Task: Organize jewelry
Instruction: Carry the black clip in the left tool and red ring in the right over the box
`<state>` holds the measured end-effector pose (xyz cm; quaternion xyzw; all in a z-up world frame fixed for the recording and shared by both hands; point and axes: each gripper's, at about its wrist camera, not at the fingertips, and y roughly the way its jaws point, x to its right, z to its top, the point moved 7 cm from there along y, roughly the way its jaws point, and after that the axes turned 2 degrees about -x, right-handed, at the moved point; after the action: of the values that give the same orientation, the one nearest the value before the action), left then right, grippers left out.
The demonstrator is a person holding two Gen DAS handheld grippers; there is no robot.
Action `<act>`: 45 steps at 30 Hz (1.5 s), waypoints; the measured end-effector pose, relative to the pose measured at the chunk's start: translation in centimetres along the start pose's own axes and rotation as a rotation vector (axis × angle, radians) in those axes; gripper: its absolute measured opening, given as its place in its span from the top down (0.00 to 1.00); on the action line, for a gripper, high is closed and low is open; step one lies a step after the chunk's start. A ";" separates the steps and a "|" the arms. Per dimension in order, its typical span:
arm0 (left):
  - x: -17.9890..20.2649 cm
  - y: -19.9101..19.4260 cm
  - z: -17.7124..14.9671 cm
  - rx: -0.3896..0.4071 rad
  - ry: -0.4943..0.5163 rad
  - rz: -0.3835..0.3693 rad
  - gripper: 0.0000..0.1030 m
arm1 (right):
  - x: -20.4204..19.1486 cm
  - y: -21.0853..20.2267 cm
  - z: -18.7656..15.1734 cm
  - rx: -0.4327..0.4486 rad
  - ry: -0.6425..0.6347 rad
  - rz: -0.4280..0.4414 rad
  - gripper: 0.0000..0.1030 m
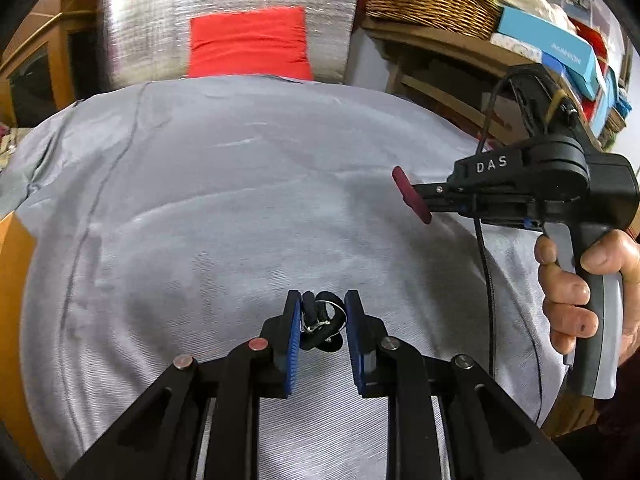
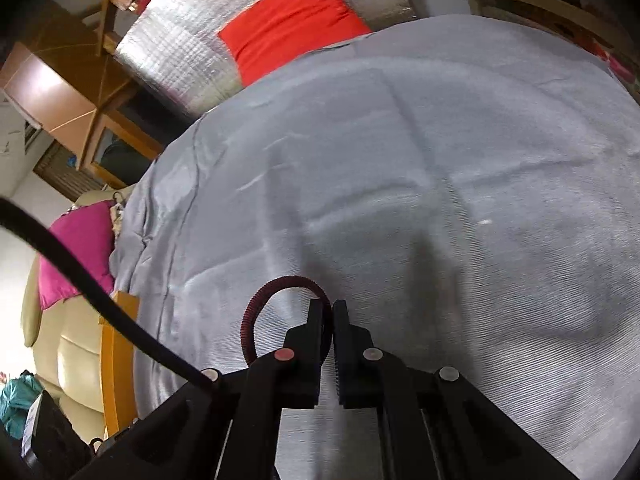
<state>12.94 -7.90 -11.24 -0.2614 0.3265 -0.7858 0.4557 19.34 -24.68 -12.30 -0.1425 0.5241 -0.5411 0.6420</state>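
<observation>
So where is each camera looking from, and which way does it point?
Left wrist: rides on the left tool, facing forward over the grey cloth; shows its blue pads around a black bundle, plus the right tool and the right hand.
Right wrist: rides on the right tool, pinching a dark red ring.
Shared: cloth, red cushion.

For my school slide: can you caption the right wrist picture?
Right tool pinching a dark red ring above the grey cloth.

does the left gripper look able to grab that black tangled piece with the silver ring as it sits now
Probably yes: the left gripper is open with the black tangled piece on the grey cloth between its blue pads, nothing blocking.
</observation>
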 end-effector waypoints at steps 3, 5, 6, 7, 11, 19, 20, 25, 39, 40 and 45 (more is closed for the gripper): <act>-1.4 -1.0 -0.2 0.011 -0.017 0.029 0.78 | -1.9 0.6 -0.5 -0.006 -0.024 0.014 0.95; -2.3 -2.0 -0.2 0.027 -0.021 0.058 0.78 | -3.3 1.0 -0.8 -0.009 -0.041 0.026 0.95; -2.5 -2.3 -0.1 0.033 -0.023 0.067 0.78 | -4.0 1.2 -1.0 -0.010 -0.049 0.033 0.95; -2.9 -2.7 -0.1 0.041 -0.028 0.078 0.78 | -4.6 1.3 -1.1 -0.010 -0.057 0.039 0.95; -4.5 -4.3 -0.6 0.051 -0.045 0.137 0.78 | -7.3 1.9 -1.7 -0.007 -0.090 0.070 0.95; -7.9 -8.0 -1.4 0.094 -0.108 0.220 0.78 | -11.6 3.0 -2.8 0.006 -0.142 0.118 0.95; -8.2 -8.5 -1.5 0.100 -0.118 0.221 0.78 | -12.1 3.1 -2.9 0.008 -0.151 0.120 0.95; -10.1 -10.9 -1.9 0.146 -0.148 0.258 0.78 | -14.0 3.7 -3.8 0.001 -0.172 0.136 0.95; -17.2 -15.5 -3.6 0.235 -0.240 0.393 0.78 | -23.0 2.7 -6.7 0.038 -0.274 0.262 0.94; -17.8 -15.8 -3.8 0.238 -0.247 0.401 0.78 | -23.5 2.8 -7.0 0.037 -0.284 0.264 0.94; -20.4 -17.0 -4.5 0.251 -0.296 0.422 0.78 | -26.5 3.6 -8.3 0.020 -0.353 0.252 0.94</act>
<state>9.65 17.72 -3.71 -0.2410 0.2039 -0.6610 0.6808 18.02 2.25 -4.69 -0.1621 0.4119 -0.4283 0.7878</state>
